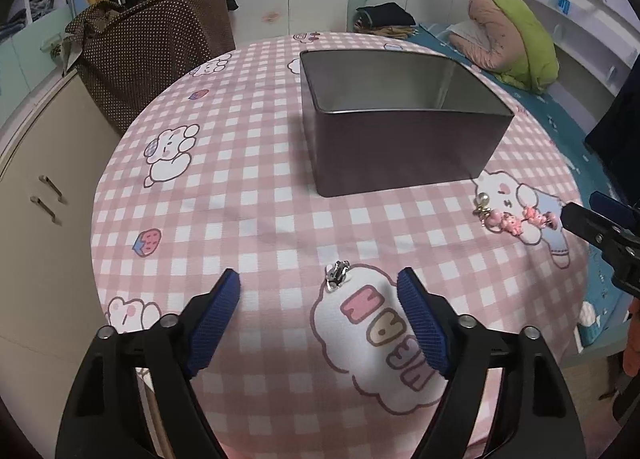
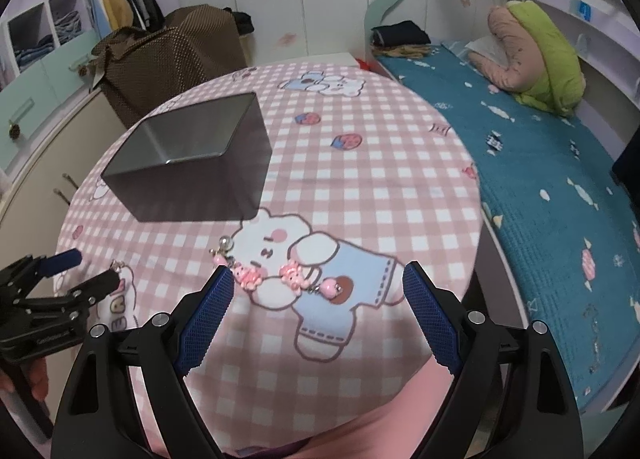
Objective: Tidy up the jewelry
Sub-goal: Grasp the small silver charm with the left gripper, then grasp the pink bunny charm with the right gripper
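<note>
A dark metal box [image 1: 400, 115] stands open and empty on the pink checked tablecloth; it also shows in the right wrist view [image 2: 192, 163]. A small silver ear clip [image 1: 337, 275] lies just ahead of my open left gripper [image 1: 320, 283], between the fingertips. A pink charm bracelet with a pearl [image 1: 514, 217] lies to the right of the box; in the right wrist view the bracelet [image 2: 280, 273] lies just ahead of my open right gripper [image 2: 318, 279]. The right gripper's fingers [image 1: 588, 219] show at the left view's right edge, the left gripper [image 2: 86, 275] at the right view's left edge.
The round table [image 1: 208, 195] has a drop at its edges. A brown dotted bag [image 1: 156, 47] sits on a cabinet to the left. A bed with a blue cover [image 2: 540, 187] and a green and pink pillow [image 2: 536, 59] lies to the right.
</note>
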Action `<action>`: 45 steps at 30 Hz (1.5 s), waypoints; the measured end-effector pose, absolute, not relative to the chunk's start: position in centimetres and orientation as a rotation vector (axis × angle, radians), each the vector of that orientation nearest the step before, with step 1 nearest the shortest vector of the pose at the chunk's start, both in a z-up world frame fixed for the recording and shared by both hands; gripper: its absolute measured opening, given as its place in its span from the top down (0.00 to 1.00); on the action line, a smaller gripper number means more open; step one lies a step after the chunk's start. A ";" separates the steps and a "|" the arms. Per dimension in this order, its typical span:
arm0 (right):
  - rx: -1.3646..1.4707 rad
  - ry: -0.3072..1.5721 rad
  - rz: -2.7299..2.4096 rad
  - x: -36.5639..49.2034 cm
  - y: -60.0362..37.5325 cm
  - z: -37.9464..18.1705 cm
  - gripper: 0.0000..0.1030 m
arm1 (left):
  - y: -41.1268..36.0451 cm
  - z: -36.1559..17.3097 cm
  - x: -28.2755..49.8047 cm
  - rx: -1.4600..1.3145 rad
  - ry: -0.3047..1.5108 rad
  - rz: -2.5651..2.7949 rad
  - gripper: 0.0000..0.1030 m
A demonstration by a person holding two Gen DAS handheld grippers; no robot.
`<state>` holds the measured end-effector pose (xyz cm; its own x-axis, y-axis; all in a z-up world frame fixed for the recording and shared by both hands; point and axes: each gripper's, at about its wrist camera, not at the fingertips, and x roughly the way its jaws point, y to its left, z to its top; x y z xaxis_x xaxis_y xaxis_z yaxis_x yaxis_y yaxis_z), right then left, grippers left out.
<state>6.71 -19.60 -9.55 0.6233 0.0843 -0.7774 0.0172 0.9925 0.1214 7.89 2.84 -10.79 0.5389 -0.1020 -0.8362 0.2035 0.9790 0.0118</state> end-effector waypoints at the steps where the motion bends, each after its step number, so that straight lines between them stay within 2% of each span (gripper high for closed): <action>1: 0.130 0.905 0.044 6.7 -19.6 -9.8 0.19 | 2.8 -11.0 8.0 0.116 0.993 -0.174 0.33; 2: 0.134 0.910 0.046 6.6 -19.6 -9.8 0.19 | 2.9 -11.1 8.1 0.119 0.997 -0.168 0.35; 6: 0.144 0.929 0.062 6.6 -19.6 -10.4 0.19 | 2.7 -11.6 8.3 0.144 1.003 -0.183 0.55; 9: 0.166 0.918 0.060 6.6 -19.7 -10.3 0.19 | 2.4 -11.5 8.2 0.156 0.988 -0.216 0.83; 10: 0.172 0.920 0.068 6.7 -19.7 -10.4 0.19 | 2.3 -11.6 8.2 0.166 0.983 -0.224 0.87; 26: 0.028 0.849 0.241 7.5 -15.3 -9.5 0.19 | 3.6 -10.4 9.1 0.126 0.975 -0.200 0.88; 32: -0.036 0.894 0.276 8.8 -13.5 -11.0 0.37 | 4.0 -9.9 9.0 0.104 0.959 -0.194 0.88; 36: -0.043 0.918 0.242 9.6 -13.9 -12.3 0.59 | 4.3 -9.3 9.0 0.088 0.947 -0.199 0.88; 40: -0.053 0.930 0.246 9.4 -14.2 -12.3 0.69 | 4.4 -9.2 9.2 0.077 0.945 -0.199 0.88; 42: -0.051 0.931 0.248 8.9 -14.3 -12.2 0.81 | 4.4 -9.2 9.3 0.073 0.946 -0.197 0.88; 43: -0.046 0.935 0.252 8.7 -14.4 -12.2 0.84 | 4.5 -9.3 9.3 0.067 0.948 -0.200 0.88; 45: -0.046 0.936 0.250 8.5 -14.5 -12.2 0.84 | 4.6 -9.4 9.4 0.055 0.955 -0.203 0.88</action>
<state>8.53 -14.54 -12.21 0.5665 0.1928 -0.8012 -0.2325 0.9701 0.0690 9.40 4.57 -9.44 0.5602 -0.1474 -0.8151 0.1961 0.9797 -0.0424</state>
